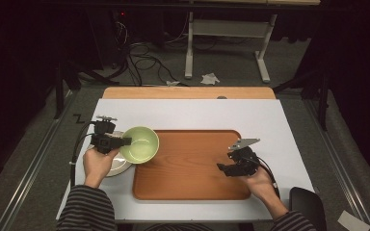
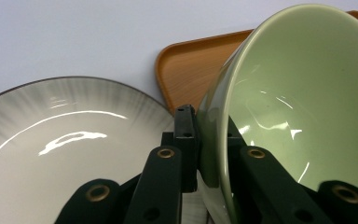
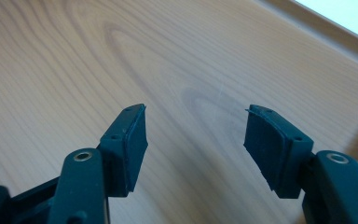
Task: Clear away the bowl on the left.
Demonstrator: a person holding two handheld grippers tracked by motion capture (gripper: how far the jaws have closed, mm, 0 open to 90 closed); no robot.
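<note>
Green bowl pinched at the tray's left edge

The left claw (image 1: 125,141) grips the rim of the tilted green bowl (image 1: 141,144), held over the tray's (image 1: 192,192) left edge beside the plate (image 2: 51,154). The tray's wide wooden floor lies bare under the right claw (image 3: 193,140), whose jaws are spread.

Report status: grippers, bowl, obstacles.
Left gripper shut on pale green ceramic bowl, tilted above white plate. Right gripper open over wooden tray. No obstacles seen.
</note>
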